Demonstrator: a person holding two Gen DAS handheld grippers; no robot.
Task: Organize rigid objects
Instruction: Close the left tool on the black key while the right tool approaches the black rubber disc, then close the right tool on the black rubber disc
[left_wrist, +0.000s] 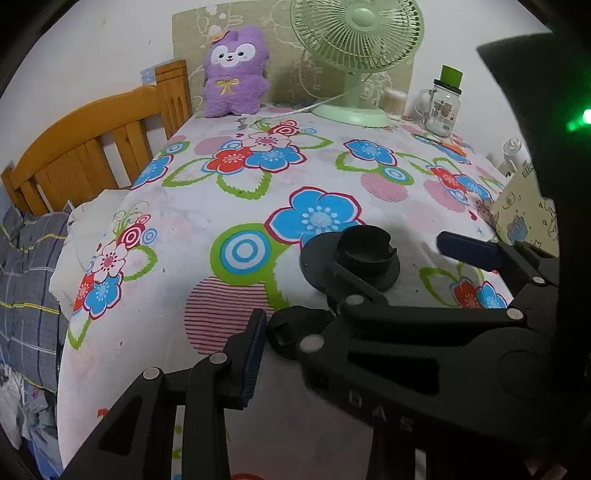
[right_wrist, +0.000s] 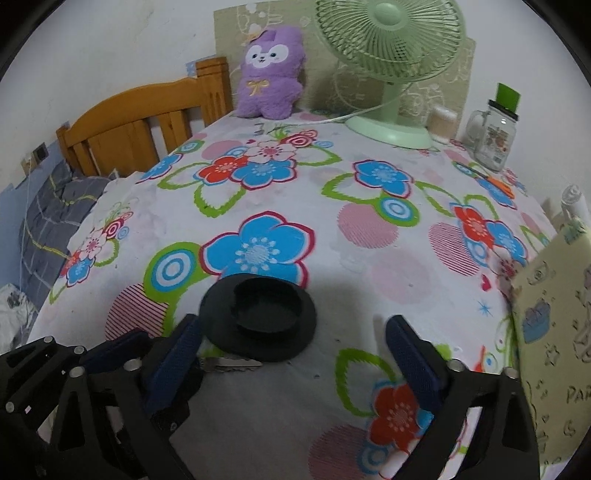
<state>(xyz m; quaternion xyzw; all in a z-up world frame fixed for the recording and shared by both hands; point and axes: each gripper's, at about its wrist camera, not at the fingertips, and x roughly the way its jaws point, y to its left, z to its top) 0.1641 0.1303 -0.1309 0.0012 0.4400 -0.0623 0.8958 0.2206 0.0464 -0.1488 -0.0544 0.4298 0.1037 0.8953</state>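
left gripper (left_wrist: 275, 332): pressed together, pinching the black head of a key (left_wrist: 293, 332); only its left pad (left_wrist: 255, 350) shows, the other finger is hidden behind the right gripper's body
right wrist view: silver key blade (right_wrist: 232, 363) lies low over the floral tablecloth (right_wrist: 369, 277), tip tucked just under the near rim of the black round holder (right_wrist: 288, 343)
holder: flat disc with a raised notched ring in the middle, sits flat on the cloth near the front edge
right gripper (right_wrist: 293, 325): spread wide, nothing pinched; holder sits just ahead between the pads, nearer the left pad (right_wrist: 177, 354), can't tell if that pad touches the rim
both grippers crowd together, right one crossing over the left
back of table: green fan (right_wrist: 388, 48), purple plush (right_wrist: 271, 74), glass jar with green lid (right_wrist: 493, 136), well apart from the holder
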